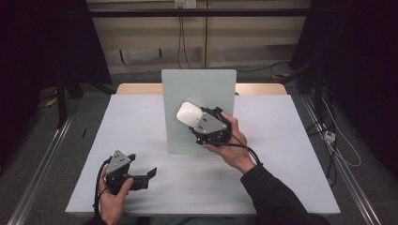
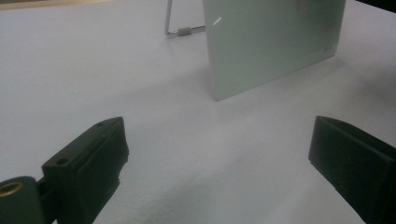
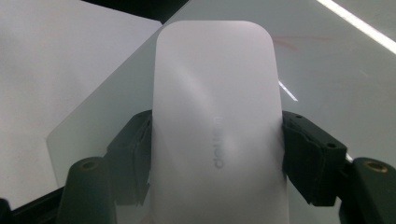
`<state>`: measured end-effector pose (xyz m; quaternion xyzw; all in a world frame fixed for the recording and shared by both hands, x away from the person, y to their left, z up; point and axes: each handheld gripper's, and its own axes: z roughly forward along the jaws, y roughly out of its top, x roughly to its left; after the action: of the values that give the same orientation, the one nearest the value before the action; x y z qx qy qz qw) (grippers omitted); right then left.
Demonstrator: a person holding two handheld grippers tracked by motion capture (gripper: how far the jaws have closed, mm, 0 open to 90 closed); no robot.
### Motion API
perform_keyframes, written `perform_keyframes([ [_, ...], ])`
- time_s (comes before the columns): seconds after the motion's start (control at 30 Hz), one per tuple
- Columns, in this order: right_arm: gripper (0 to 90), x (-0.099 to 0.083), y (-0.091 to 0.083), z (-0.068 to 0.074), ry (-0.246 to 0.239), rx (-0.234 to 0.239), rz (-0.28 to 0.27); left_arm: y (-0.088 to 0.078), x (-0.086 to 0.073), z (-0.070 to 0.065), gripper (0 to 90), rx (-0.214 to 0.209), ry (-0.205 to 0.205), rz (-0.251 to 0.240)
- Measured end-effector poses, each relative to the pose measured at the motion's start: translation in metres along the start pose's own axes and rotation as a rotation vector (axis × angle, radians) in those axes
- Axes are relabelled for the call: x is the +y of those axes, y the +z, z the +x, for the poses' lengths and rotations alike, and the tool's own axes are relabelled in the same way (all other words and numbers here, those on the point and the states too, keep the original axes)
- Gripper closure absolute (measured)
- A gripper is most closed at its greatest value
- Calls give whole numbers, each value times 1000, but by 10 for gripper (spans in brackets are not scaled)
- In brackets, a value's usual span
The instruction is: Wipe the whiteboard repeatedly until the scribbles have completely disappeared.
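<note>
The right gripper (image 1: 199,123) has its two black jaws clamped on the long sides of a white eraser (image 1: 189,113), a flat rounded block, and holds it against the face of the whiteboard (image 1: 199,89). That pale board stands upright on the white table (image 1: 141,122), a little beyond its middle. In the right gripper view the eraser (image 3: 215,116) lies flat on the glossy board (image 3: 336,79), where a faint reddish smear shows to the far right of it. The left gripper (image 1: 143,176) rests low over the near left of the table, jaws spread wide with nothing between them, well apart from the board.

The main risk is the board itself. From the left gripper view it leans on a thin wire stand (image 2: 180,31) behind it, and nothing braces it in front. A firm push with the eraser could slide it away across the smooth table or tip it backwards.

The grip is the second worry. The jaws pinch only the eraser's narrow edges, so a sideways drag across the surface could twist it out of the hold or tilt it off the board. The wipe would then miss the mark.
</note>
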<state>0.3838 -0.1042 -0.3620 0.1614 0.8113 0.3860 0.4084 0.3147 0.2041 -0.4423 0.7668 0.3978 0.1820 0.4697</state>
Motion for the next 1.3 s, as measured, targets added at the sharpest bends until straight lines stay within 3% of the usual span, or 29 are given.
perform_keyframes([
  [0.2, 315, 8, -9, -23, 18, -75, -19, 0, 0, 0, 45, -7, -4, -3],
  [0.3, 315, 8, -17, -40, 60, -117, -38, -1, 0, 0, 45, 0, 0, 3],
  [0.43, 315, 10, -21, -48, 69, -153, -44, -1, 0, 0, 45, -6, -4, -2],
  [0.57, 316, 10, -17, -42, 60, -154, -45, -1, 0, -1, 45, -4, -6, -2],
  [0.63, 315, 8, -13, -30, 26, -139, -20, -1, 0, 0, 45, -4, 0, 1],
  [1.0, 316, -10, 3, 19, -13, -11, 17, 0, 0, -1, 45, -1, 3, 5],
  [1.13, 315, -8, 3, 18, -13, 6, 28, -1, 0, 0, 45, -7, 5, 10],
  [1.3, 315, 3, -1, -1, 9, -36, 11, 0, 0, 0, 45, -6, 5, 9],
])
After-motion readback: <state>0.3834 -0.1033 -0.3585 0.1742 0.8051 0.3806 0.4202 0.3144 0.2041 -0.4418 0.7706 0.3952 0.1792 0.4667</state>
